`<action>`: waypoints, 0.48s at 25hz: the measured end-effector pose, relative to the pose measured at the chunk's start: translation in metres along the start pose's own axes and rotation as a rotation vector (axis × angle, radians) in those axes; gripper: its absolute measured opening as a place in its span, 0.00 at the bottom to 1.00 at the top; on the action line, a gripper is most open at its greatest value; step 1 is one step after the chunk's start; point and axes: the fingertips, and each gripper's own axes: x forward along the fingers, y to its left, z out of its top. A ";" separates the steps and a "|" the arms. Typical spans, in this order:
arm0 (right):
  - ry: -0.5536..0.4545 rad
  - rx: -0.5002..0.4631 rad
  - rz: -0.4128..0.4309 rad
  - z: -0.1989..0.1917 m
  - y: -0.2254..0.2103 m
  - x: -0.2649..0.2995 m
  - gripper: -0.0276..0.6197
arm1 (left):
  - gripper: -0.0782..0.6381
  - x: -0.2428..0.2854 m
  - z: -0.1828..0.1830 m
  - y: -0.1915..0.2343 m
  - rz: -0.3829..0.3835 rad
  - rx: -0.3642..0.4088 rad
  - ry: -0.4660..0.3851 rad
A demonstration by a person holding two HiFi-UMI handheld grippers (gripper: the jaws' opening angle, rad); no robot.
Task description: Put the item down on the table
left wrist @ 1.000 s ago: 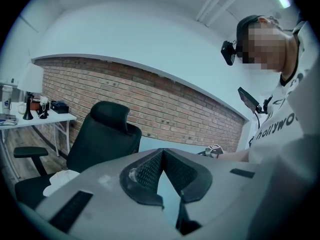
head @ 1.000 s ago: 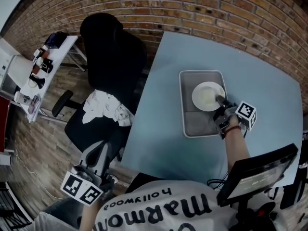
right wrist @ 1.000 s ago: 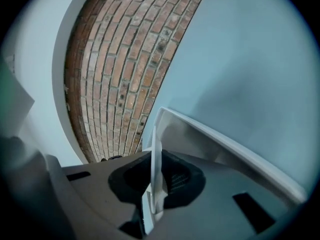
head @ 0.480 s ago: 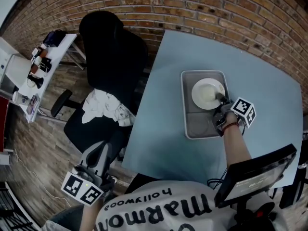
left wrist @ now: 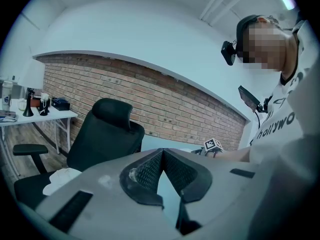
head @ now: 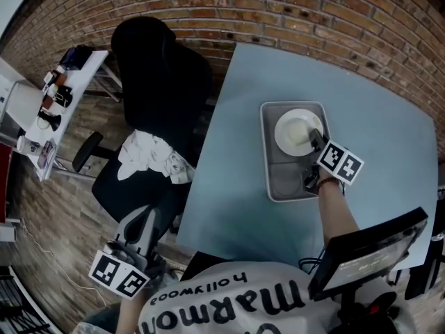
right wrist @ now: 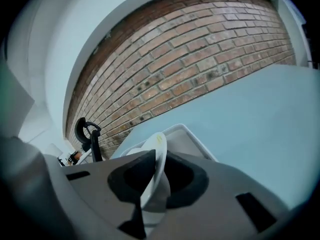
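A white plate (head: 296, 132) is over the far end of a grey tray (head: 284, 178) on the light blue table (head: 361, 103). My right gripper (head: 316, 140) is shut on the plate's near right rim. In the right gripper view the plate (right wrist: 156, 151) stands tilted, edge-on between the jaws of the right gripper (right wrist: 154, 171), with the tray (right wrist: 192, 140) behind it. My left gripper (head: 142, 218) hangs low, off the table's near left corner. In the left gripper view the left gripper (left wrist: 162, 152) has its jaws touching, with nothing between them.
A black office chair (head: 163, 82) with a white cloth (head: 149, 155) on its seat stands left of the table. A dark screen (head: 368, 249) sits at the table's near right. A small white side table (head: 76, 75) with small items is far left. Brick wall behind.
My right gripper has turned and shifted slightly left and farther away, carrying the plate a little toward the tray's far end. The left gripper has stayed put.
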 end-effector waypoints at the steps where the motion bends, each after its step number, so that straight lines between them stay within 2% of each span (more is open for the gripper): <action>1: -0.002 -0.022 0.003 0.001 0.001 0.000 0.11 | 0.12 0.000 0.000 0.000 -0.001 0.002 0.001; 6: -0.018 -0.118 0.005 0.005 0.003 0.000 0.12 | 0.12 -0.001 0.001 0.002 0.013 0.002 0.000; 9: -0.024 -0.308 -0.023 0.006 0.005 0.004 0.16 | 0.12 -0.002 0.001 0.006 0.024 -0.007 -0.006; 11: 0.018 -0.441 -0.025 -0.005 0.006 0.009 0.18 | 0.12 -0.002 0.002 0.006 0.024 -0.014 -0.009; 12: 0.042 -0.477 -0.017 -0.010 0.008 0.011 0.19 | 0.12 -0.002 0.002 0.006 0.021 -0.015 -0.009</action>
